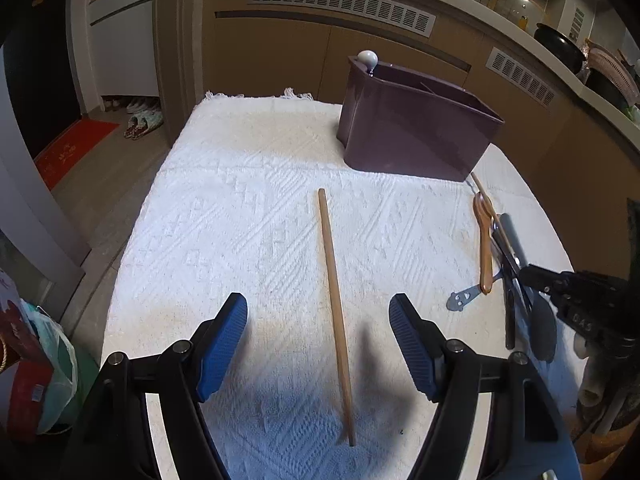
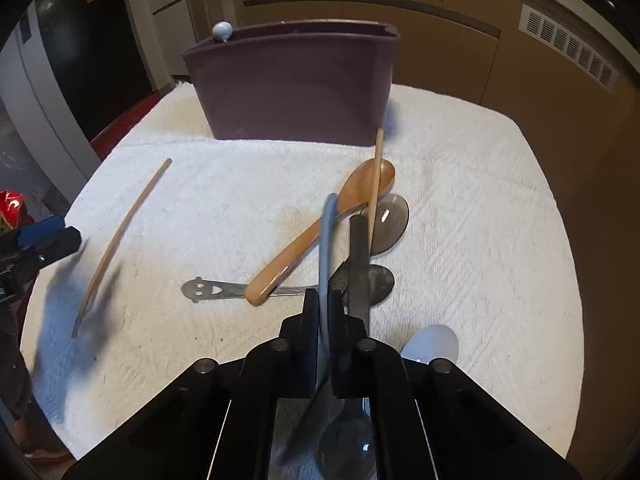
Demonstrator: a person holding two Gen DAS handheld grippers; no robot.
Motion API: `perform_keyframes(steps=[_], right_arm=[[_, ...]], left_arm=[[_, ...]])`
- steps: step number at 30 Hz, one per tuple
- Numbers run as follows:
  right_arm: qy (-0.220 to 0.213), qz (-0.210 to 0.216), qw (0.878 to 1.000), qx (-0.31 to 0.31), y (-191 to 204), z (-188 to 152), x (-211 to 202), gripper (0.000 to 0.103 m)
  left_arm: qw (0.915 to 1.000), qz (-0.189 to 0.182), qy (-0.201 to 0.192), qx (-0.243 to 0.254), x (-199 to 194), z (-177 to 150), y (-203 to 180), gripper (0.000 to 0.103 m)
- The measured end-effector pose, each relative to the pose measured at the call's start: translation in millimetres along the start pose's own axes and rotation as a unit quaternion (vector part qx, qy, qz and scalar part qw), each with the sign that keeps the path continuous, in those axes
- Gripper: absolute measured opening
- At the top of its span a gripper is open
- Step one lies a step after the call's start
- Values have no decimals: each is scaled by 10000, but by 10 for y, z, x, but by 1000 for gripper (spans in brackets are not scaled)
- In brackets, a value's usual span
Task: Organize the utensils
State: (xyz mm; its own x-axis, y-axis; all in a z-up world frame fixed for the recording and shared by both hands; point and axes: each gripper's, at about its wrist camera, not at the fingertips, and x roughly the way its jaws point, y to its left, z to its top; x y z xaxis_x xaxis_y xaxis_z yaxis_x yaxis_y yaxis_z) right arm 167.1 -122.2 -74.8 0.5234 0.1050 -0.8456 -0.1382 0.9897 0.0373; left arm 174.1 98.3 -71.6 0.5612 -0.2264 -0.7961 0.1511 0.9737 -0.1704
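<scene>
My left gripper [image 1: 318,312] is open, its blue pads either side of a wooden chopstick [image 1: 335,312] lying on the white cloth; the chopstick also shows in the right wrist view [image 2: 120,240]. My right gripper [image 2: 323,300] is shut on a grey-handled spoon [image 2: 326,248], held over a pile of utensils: a wooden spoon [image 2: 320,232], a second chopstick [image 2: 375,180], a black-handled utensil [image 2: 360,264] and a smiley-face metal utensil [image 2: 208,290]. The purple utensil holder [image 2: 292,88] stands behind, a white-knobbed utensil [image 1: 367,58] in it.
The table is covered by a white textured cloth [image 1: 240,200]. Brown kitchen cabinets [image 1: 280,52] stand behind. Bags [image 1: 36,380] sit on the floor at the left. A light grey spoon bowl [image 2: 434,346] lies near my right gripper.
</scene>
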Motion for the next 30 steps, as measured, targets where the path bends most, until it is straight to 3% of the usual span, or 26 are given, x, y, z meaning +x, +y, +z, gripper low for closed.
perform_keyframes(steps=[6,10,13,18,20,25,30], right_arm=[[-363,187,9991,-127,-13,39,-342,4],[-512,209,9985,-22,-104,-7,-471,4],[-583,269,9979,32,-147,-66,-503,4],[-672,348,9971,18,-189,-209,-500,4],[-699,358,9969,36,-235,-254,-498,4],[-700,372,9967,179,-359,-316,-462,4],[-846,275,9958,230,-423,-337,-556,4]], left_arm=[[9993,-177,309,-59,136,48,-32,66],[9983,-189,551,-90,281,152,-129,48],[9960,-296,840,-118,446,294,-177,40],[9914,32,1304,-102,780,563,-184,32],[9909,250,1317,84,851,638,-244,28],[9914,609,995,601,901,642,-433,5],[9921,784,169,960,537,402,-587,4]])
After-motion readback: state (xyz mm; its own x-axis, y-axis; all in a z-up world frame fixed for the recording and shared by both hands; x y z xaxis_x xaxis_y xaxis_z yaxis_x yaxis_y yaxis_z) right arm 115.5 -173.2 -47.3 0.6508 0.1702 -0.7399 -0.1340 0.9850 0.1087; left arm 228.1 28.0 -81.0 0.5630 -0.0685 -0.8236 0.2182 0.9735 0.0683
